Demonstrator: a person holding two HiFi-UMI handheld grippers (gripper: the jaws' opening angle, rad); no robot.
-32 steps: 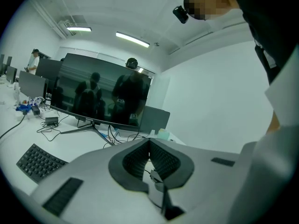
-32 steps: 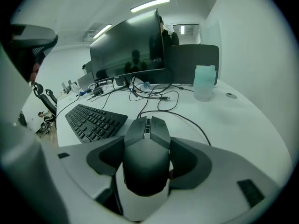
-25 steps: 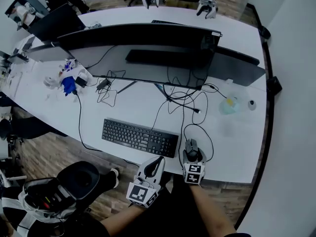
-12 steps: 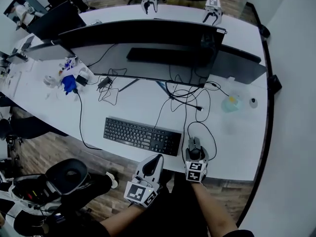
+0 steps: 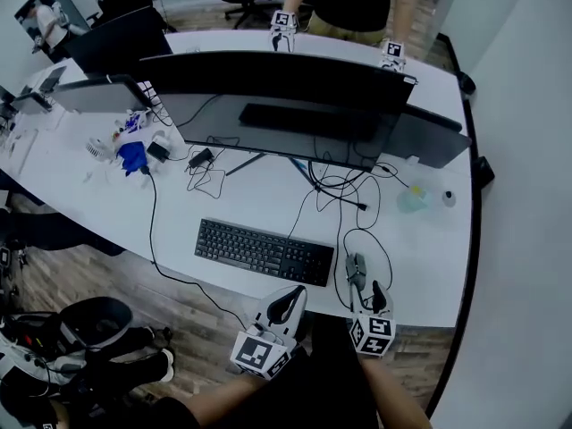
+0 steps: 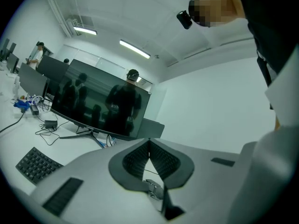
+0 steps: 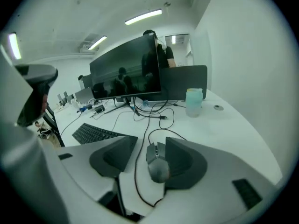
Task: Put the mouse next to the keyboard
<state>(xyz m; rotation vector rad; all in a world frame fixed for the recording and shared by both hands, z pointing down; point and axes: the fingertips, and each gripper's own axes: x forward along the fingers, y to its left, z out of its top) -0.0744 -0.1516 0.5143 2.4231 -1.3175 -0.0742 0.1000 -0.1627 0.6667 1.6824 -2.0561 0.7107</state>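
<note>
1 adjustment probably remaining: your right gripper (image 5: pixel 368 295) is closing wide jaws around mouse (image 5: pixel 356 267) lying near keyboard (image 5: pixel 264 251); left gripper (image 5: pixel 288 295) idling, jaws together.

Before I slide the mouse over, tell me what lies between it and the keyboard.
Only a black cable, which trails along the table between the mouse and the right end of the keyboard. Nothing else visible stands in that gap.

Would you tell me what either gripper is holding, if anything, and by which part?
Nothing is held yet. The right gripper has its fingers closing on either side of the mouse; the left gripper is shut and empty.
</note>
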